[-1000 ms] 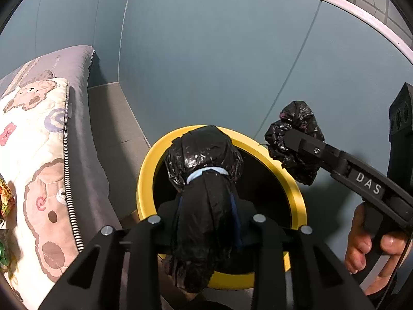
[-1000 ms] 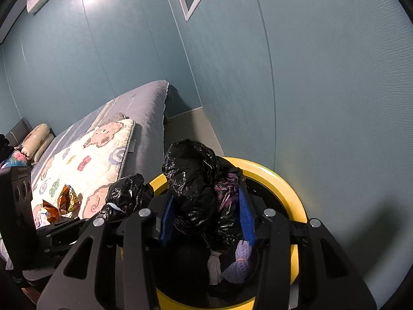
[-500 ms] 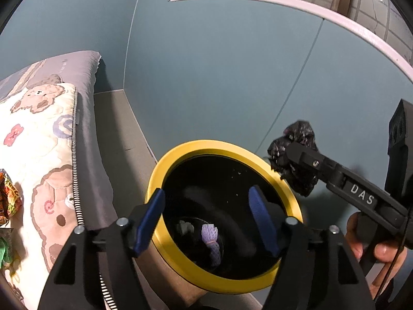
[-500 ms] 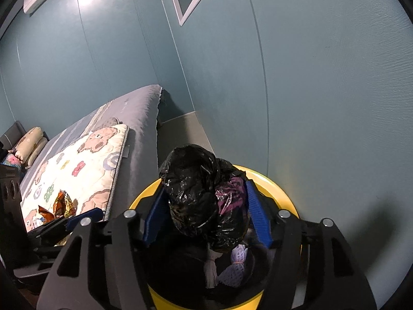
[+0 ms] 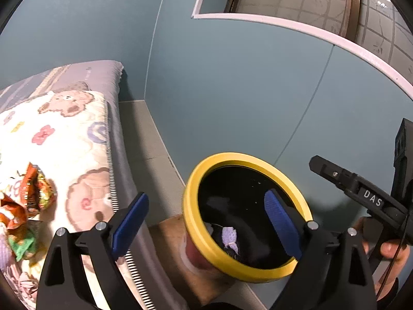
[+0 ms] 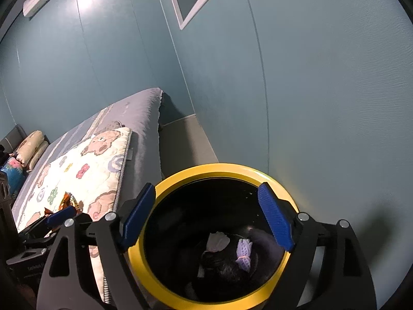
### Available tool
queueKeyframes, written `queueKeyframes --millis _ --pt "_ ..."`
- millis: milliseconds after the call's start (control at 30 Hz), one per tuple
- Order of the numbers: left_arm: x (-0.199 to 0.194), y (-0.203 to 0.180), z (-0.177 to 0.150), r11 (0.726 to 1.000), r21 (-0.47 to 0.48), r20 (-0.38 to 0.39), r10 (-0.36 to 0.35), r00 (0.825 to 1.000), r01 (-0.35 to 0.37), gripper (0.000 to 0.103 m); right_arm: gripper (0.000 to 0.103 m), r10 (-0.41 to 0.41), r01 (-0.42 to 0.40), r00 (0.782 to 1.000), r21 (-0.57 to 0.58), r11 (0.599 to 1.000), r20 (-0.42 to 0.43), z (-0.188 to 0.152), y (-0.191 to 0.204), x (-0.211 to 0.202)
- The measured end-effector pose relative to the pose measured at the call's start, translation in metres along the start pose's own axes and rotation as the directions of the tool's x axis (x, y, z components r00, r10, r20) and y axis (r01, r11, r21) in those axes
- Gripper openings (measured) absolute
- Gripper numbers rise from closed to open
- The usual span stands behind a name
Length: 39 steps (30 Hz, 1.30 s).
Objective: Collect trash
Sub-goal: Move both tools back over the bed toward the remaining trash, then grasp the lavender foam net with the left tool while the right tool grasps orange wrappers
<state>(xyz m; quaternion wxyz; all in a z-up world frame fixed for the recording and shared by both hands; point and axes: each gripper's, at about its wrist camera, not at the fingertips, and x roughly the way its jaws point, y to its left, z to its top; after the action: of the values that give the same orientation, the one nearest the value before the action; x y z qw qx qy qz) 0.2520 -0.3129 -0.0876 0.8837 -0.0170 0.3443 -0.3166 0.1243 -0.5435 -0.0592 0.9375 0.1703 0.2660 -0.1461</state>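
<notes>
Yellow-rimmed bin (image 6: 165, 279) by the bed (image 6: 144, 118). Right tongs (image 6: 206, 217) above its mouth, jaws opening, nothing between. Left tongs (image 5: 206, 222) at the bin's bed-side rim, also opening, empty. Black bags (image 6: 224, 266) and lilac net (image 6: 244, 254) lie inside the bin; wrappers (image 5: 28, 201) on the bed.

One readable label: "DAS"

The white letters "DAS" stand on a small dark plate on the black arm of the right gripper (image 5: 343, 178), seen in the left wrist view near the right edge, just above the hand (image 5: 387, 248) that holds it. Faint pale lettering on the dark block at the lower left of the right wrist view is too blurred to read.
</notes>
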Motion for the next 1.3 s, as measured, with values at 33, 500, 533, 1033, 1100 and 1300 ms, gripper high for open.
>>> queueKeyframes --millis 33,500,533,1033,1100,1300 --pt "-0.005 0.003 -0.001 1.0 -0.002 0.006 0.004 1.0 -0.004 0.088 0.078 0.006 -0.006 1.0 -0.002 1.0 0.001 0.0 0.002 -0.003" --pt "-0.086 0.043 -0.006 0.995 -0.024 0.115 0.103 0.988 -0.101 0.095 0.078 0.115 -0.113 0.993 -0.111 0.987 0.007 0.001 0.07 -0.035" --pt "-0.093 0.049 -0.006 0.993 -0.029 0.123 0.114 0.986 -0.111 0.095 0.078 0.124 -0.123 0.992 -0.122 0.985 0.005 0.001 0.079 -0.036" --pt "-0.177 0.172 -0.04 0.942 -0.146 0.135 0.321 0.937 -0.302 0.095 0.083 0.272 -0.286 0.958 -0.25 0.925 -0.089 -0.011 0.199 -0.033" --pt "-0.186 0.193 -0.048 0.927 -0.171 0.122 0.355 0.927 -0.333 0.095 0.083 0.29 -0.309 0.951 -0.265 0.913 -0.109 -0.014 0.216 -0.027" --pt "-0.207 0.251 -0.074 0.888 -0.232 0.073 0.424 0.903 -0.398 0.095 0.083 0.344 -0.386 0.92 -0.282 0.878 -0.186 -0.023 0.268 -0.002"
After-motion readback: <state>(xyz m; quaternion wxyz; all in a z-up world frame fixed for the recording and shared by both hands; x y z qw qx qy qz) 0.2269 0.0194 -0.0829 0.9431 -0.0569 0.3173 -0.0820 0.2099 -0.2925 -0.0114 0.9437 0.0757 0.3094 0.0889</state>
